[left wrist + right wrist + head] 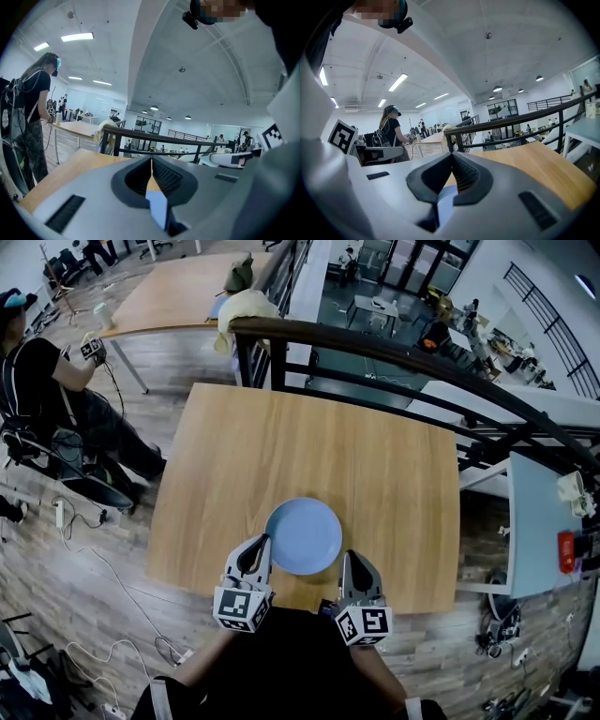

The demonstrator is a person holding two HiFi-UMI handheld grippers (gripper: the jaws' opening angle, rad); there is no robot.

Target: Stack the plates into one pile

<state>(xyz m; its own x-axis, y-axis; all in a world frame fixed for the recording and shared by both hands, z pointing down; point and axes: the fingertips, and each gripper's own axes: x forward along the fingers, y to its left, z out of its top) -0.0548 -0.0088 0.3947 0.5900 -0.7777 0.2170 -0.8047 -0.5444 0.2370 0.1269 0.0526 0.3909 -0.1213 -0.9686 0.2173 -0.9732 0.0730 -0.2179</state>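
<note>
Plate (302,535) whole in head view, sliver elsewhere; left tool (264,540), right tool (348,555) pressed together.

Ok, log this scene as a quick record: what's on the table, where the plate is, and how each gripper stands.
table: wooden table
plate: one blue round plate showing, close to the near edge; whether others lie under it cannot be told
left gripper: jaws together, nothing held, by the plate's left rim
right gripper: jaws together, nothing held, by the plate's right rim
surroundings: black railing beyond the table, a person off to the left
</note>
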